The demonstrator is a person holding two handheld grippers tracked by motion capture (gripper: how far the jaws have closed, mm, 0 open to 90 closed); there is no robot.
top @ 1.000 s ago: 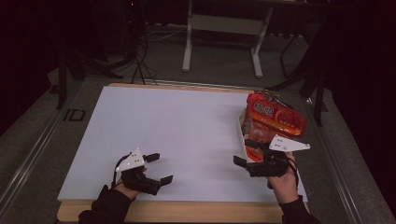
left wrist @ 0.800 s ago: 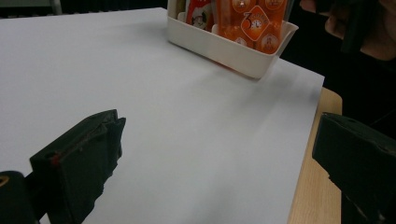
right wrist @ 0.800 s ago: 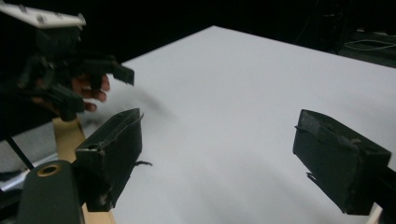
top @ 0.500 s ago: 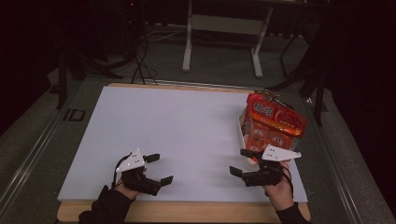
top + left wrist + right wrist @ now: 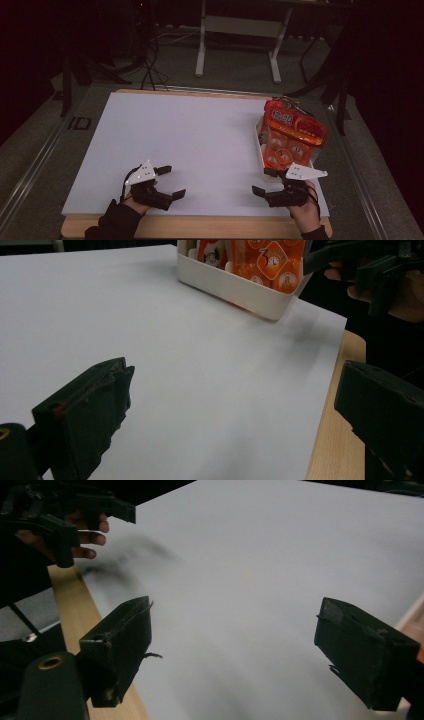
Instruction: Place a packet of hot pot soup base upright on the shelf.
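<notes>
Right tool drawn back toward the near edge of the worktop, away from the white tray of orange-red snack packs; jaws wide apart, clamped on nothing. Now just short of the tray's near end, not touching it. Left tool unmoved at the near left, jaws likewise spread and holding nothing, hovering above the bare white sheet. Tray sitting at the far right of the worktop, close to the right edge, with the packs standing inside and rising above its rim. Seen from the left tool: tray ahead, right tool beyond its corner.
</notes>
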